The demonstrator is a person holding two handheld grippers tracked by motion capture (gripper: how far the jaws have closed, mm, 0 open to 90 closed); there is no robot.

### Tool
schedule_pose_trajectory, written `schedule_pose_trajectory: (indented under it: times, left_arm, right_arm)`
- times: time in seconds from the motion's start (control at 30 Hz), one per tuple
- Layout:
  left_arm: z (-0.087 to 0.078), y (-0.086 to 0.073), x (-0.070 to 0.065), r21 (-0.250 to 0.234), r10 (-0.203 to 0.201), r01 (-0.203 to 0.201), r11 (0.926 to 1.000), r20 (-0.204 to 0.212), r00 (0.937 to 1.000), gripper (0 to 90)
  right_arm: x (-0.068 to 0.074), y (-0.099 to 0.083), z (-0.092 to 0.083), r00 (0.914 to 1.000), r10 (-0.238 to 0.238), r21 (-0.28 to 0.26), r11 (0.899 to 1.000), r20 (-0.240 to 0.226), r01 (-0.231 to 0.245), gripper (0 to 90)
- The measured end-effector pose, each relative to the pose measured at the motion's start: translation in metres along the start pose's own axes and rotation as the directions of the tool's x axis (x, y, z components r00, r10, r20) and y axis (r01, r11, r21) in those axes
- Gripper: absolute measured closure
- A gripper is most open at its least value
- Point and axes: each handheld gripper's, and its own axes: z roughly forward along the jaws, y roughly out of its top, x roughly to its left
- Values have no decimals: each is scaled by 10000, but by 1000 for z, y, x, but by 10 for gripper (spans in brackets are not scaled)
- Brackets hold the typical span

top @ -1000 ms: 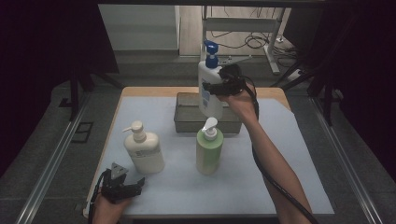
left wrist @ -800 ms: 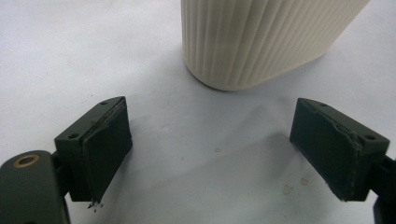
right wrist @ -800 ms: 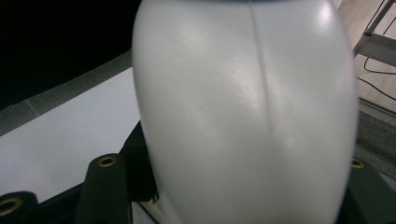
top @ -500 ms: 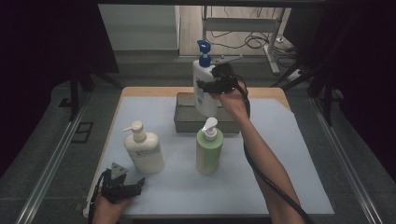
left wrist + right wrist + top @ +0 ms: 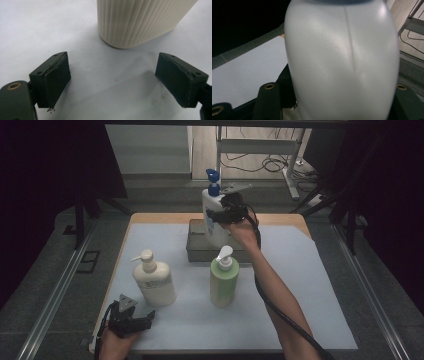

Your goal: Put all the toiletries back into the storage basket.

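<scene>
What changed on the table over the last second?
The right gripper, shut on the white pump bottle with the blue pump head, carried it leftward and lower over the grey rectangular tray. The left gripper, the cream pump bottle and the green pump bottle stayed put.

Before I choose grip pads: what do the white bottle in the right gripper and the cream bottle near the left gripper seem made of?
White bottle with blue pump: likely smooth plastic, semi-gloss; soft highlights and a moulded seam line run down its side. Cream bottle: probably plastic too, matte, with fine vertical ribs all round its body.
</scene>
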Motion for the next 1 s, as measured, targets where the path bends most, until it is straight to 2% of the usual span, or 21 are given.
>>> schedule_pose_trajectory:
  times: [0.23,0.77,1.0]
  left_arm:
    - [0,0,0,17,1,-1,10000,-3,10000,123]
    - [0,0,0,17,1,-1,10000,-4,10000,123]
    - [0,0,0,20,2,-2,10000,-6,10000,123]
  right_arm:
    - [2,-13,8,9998,-191,206,9996,-104,193,401]
    - [1,-36,10,9992,61,666,9978,-391,-35,400]
    - [2,-42,12,9989,4,808,9967,-465,34,399]
